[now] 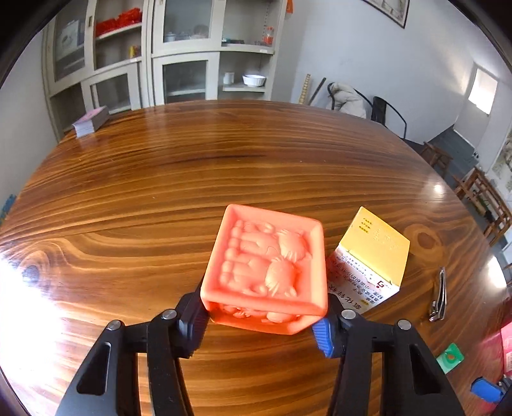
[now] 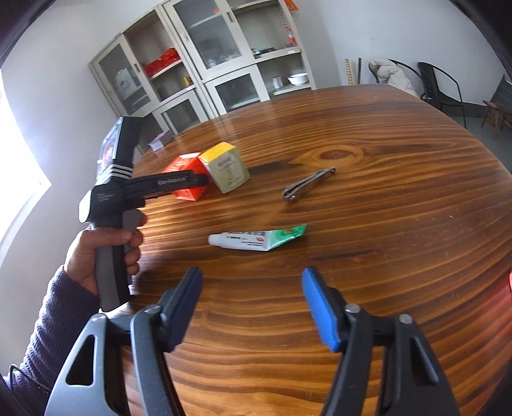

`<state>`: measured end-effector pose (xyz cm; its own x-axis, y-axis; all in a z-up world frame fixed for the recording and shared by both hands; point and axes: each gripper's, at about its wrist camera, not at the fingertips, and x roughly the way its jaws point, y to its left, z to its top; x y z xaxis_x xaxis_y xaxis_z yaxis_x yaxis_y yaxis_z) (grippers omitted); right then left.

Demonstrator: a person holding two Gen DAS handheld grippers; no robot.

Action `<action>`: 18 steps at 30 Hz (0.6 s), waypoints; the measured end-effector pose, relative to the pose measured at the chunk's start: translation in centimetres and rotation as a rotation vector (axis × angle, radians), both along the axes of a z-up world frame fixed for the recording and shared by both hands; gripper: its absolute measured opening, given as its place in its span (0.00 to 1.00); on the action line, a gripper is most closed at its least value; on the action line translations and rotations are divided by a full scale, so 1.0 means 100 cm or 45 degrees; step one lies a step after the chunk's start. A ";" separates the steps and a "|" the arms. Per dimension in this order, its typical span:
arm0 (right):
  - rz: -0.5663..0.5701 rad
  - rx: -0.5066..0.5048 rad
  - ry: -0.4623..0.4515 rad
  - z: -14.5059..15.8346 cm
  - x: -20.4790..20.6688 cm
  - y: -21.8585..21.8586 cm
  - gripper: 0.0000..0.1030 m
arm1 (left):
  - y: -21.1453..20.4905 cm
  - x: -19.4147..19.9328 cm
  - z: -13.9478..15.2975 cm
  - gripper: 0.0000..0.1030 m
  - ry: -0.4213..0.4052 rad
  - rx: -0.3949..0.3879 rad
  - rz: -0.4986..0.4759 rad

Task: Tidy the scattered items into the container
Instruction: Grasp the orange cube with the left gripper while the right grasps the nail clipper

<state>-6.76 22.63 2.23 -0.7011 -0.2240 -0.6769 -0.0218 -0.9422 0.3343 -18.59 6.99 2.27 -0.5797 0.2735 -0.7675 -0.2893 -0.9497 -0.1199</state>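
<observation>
On the glossy striped wooden tabletop [image 1: 160, 179] the left claw [image 1: 260, 329] pinches the orange embossed rubber cube [image 1: 265, 265] beside a yellow-topped cardboard box [image 1: 371, 256]; the right claw [image 2: 252, 307] hangs spread, empty; next comes lifting toward a container not in view.

Round wooden table [image 1: 192, 179] with strong dark grain and a knot, glossy, glare blown out at its left edge. Behind it a beige cabinet [image 1: 179, 54] with glass doors and open shelves; red packs [image 1: 118, 20], a white bowl [image 1: 254, 80] and a white mug [image 1: 228, 77] on the shelves. Pale grey walls, framed picture [image 1: 388, 9] upper right. Black metal chairs [image 2: 440, 86] by the wall, a light padded coat [image 1: 348, 99] draped over one. Wooden stools [image 1: 436, 156] at right. Small bright window [image 1: 483, 91] far right; hard daylight from the left. Grey floor [image 1: 448, 140].
</observation>
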 end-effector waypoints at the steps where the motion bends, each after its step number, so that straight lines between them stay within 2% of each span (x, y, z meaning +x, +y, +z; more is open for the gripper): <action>1: -0.009 0.005 -0.004 0.000 -0.001 0.001 0.61 | -0.001 0.003 0.001 0.54 0.001 0.005 0.004; 6: -0.058 0.060 -0.048 -0.003 -0.014 0.009 0.60 | -0.019 0.016 0.004 0.54 -0.020 0.044 0.075; 11: -0.119 0.177 -0.109 -0.008 -0.055 0.015 0.51 | -0.039 0.026 0.012 0.54 -0.003 0.048 0.178; 14: -0.144 0.186 -0.145 -0.014 -0.080 0.019 0.45 | -0.044 0.028 0.013 0.54 0.003 0.044 0.199; 18: -0.158 0.200 -0.153 -0.014 -0.103 0.019 0.44 | -0.047 0.028 0.013 0.54 0.003 0.045 0.227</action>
